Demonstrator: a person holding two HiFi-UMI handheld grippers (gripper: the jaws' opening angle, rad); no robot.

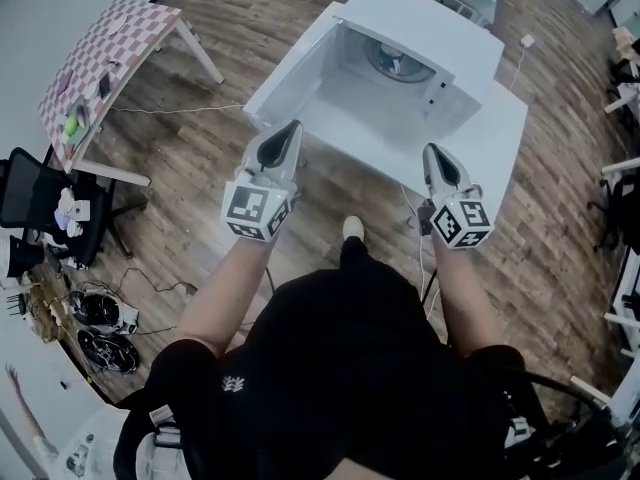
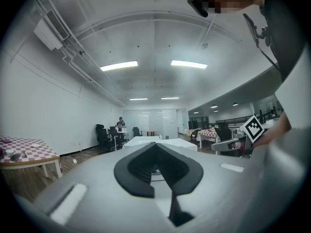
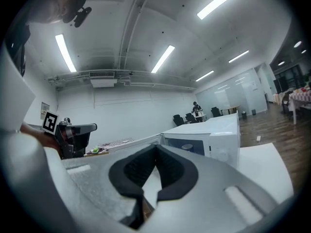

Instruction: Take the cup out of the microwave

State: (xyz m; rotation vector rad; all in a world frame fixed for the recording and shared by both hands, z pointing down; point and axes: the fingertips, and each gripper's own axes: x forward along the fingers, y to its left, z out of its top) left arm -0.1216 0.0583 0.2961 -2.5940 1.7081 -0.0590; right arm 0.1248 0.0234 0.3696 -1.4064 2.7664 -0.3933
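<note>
The white microwave (image 1: pixel 440 38) stands on a white table (image 1: pixel 505 143) with its door (image 1: pixel 295 63) swung open to the left. Inside the cavity a round pale shape, the cup (image 1: pixel 396 61), sits on the turntable. In the right gripper view the cup (image 3: pixel 188 147) is a pale blur in the dark opening. My left gripper (image 1: pixel 291 129) is short of the table's near edge, below the door, jaws shut and empty. Level with it, my right gripper (image 1: pixel 431 152) points at the table's front, shut with nothing held. Both are well short of the cavity.
A pink checkered table (image 1: pixel 110 53) stands at the far left, with a black office chair (image 1: pixel 25 193) and cable coils (image 1: pixel 100 328) on the wooden floor below it. A cord (image 1: pixel 522 53) runs off the white table to the right. More desks and chairs stand far off.
</note>
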